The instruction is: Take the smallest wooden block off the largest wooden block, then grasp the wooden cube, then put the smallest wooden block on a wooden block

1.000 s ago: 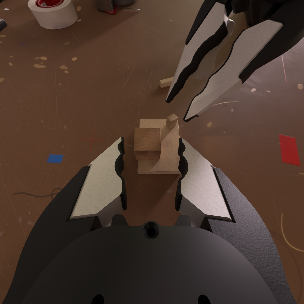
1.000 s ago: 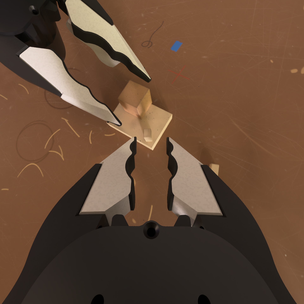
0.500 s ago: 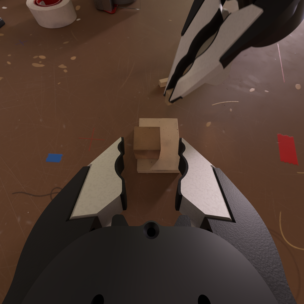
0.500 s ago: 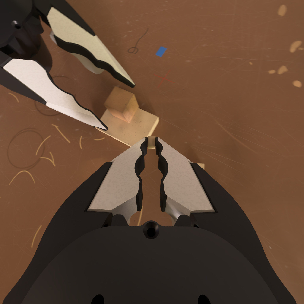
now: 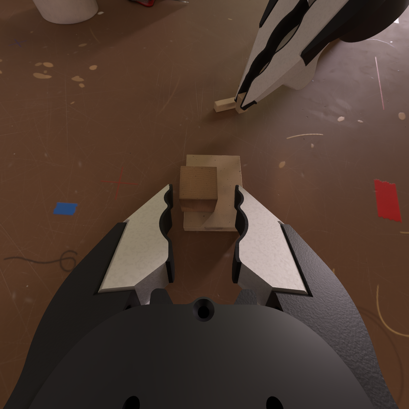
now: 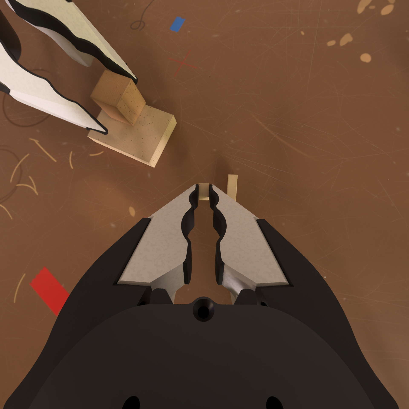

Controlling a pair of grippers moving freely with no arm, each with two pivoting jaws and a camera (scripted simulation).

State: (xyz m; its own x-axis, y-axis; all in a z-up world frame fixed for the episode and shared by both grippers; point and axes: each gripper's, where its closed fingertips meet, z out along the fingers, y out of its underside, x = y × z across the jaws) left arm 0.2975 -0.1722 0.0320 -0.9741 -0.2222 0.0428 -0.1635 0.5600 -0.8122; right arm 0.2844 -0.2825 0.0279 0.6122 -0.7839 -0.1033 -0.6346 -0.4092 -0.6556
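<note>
while the right gripper (image 6: 203,188) is clenched on the smallest wooden block (image 6: 203,191), clear of the largest wooden block (image 5: 223,199) and beside a thin wooden block (image 6: 232,186), the released left gripper (image 5: 202,191) straddles the wooden cube (image 5: 198,184). advice: centre, lower, close squarely; slab may shift.

Four wooden pieces: one flat slab (image 5: 228,199) between the left gripper's (image 5: 202,188) fingers, one cube (image 5: 197,184) on it, one tiny block (image 6: 203,191) pinched in the right gripper (image 6: 203,188), one thin stick (image 6: 232,186) just beside that gripper. Two grippers. Two tape patches, one red (image 5: 387,200), one blue (image 5: 65,208). One pale roll (image 5: 66,10), perhaps tape, far ahead.
</note>
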